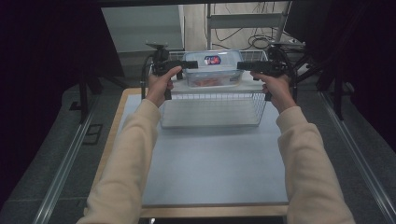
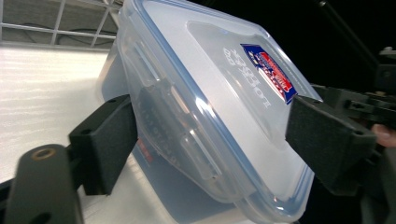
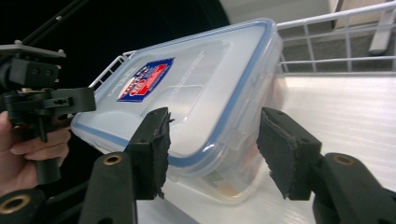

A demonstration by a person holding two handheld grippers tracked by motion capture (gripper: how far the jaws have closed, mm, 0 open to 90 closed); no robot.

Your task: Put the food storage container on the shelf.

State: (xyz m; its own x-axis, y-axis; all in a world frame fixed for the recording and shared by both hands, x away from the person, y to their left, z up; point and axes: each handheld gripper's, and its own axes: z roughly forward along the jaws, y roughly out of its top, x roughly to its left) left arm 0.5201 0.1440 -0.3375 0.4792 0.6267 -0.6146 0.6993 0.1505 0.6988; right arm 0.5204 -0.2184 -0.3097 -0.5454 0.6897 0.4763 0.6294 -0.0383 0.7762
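Left claw (image 1: 189, 64) and right claw (image 1: 245, 66), apparently both wide, level, flank the container (image 1: 213, 69).

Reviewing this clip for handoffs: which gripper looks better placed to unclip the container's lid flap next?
Probably the left gripper: its open jaws straddle the clear container's end with a latch flap right between them. The right gripper also straddles its end, open, but its flap sits off toward one jaw.

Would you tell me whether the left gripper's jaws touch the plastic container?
Cannot tell: in the left gripper view the left gripper straddles the container, no plain contact or gap.
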